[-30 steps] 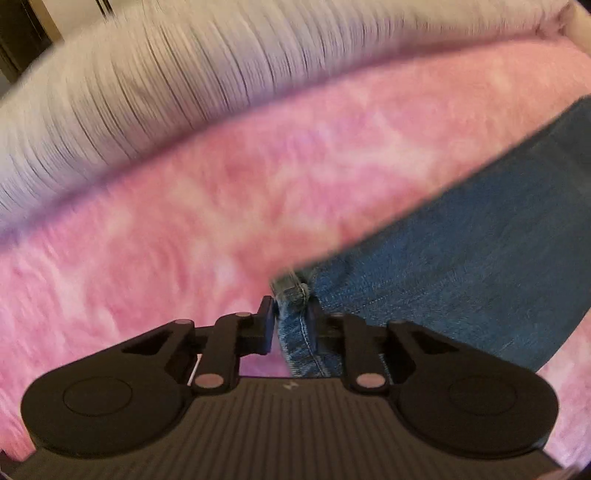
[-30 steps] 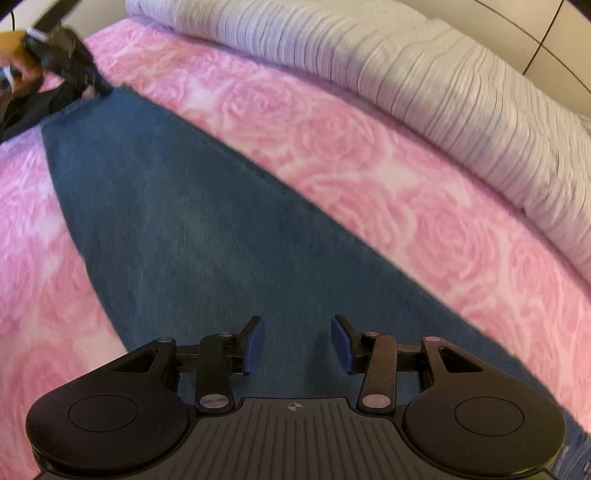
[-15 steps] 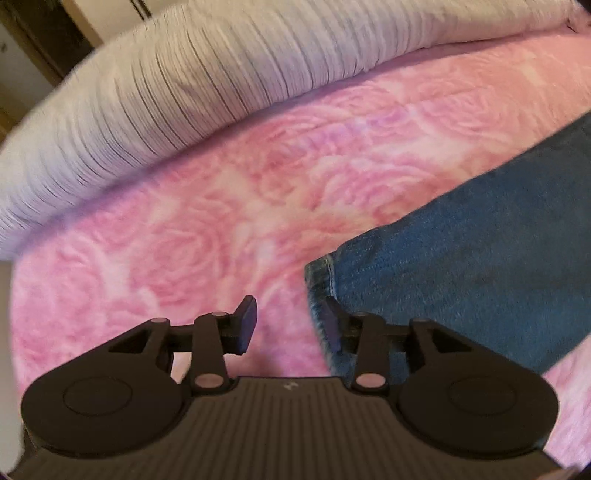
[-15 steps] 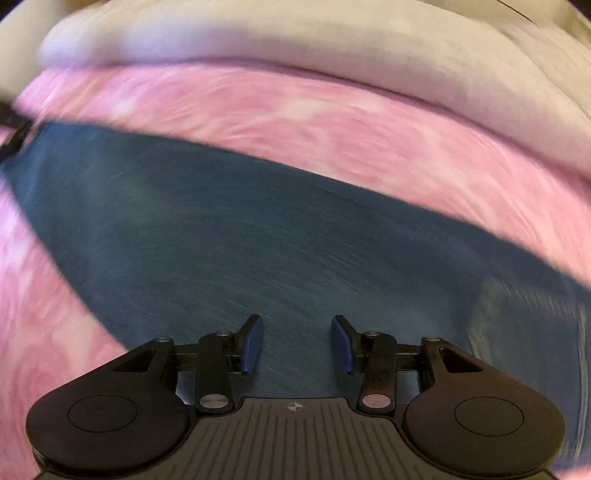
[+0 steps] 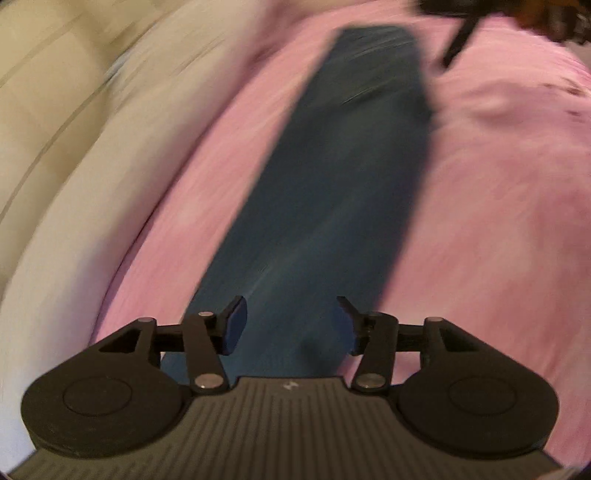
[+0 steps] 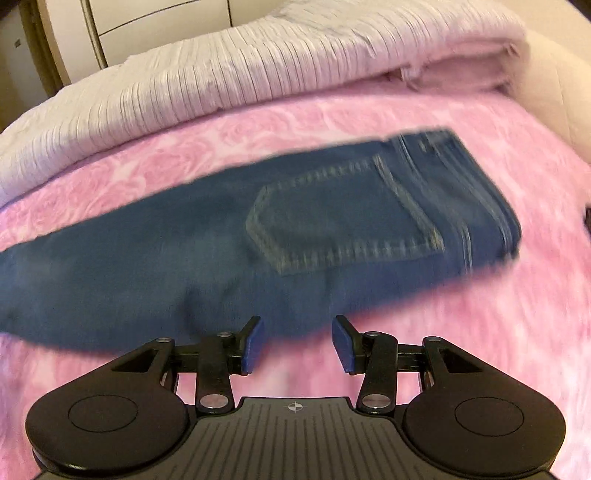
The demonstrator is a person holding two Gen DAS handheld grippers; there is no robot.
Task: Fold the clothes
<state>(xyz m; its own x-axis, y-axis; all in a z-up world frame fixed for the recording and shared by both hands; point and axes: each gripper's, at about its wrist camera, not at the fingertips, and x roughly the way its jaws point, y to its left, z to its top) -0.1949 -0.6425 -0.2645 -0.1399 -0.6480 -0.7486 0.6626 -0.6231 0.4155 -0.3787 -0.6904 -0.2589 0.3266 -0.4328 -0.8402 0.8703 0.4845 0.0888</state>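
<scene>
A pair of blue jeans lies flat, folded lengthwise, on a pink rose-patterned blanket. In the right wrist view the back pocket and waistband are at the right. My right gripper is open and empty, just off the jeans' near edge by the seat. In the blurred left wrist view the jeans run away from me as a long strip. My left gripper is open and empty over the leg end.
A white ribbed quilt is bunched along the far side of the bed and also shows in the left wrist view. Cream wardrobe doors stand behind it. A dark object shows at the left wrist view's top right.
My left gripper let go of the jeans' hem, opened wide and swung round to look along the leg. My right gripper moved along the jeans to the pocket and waistband end, staying open.
</scene>
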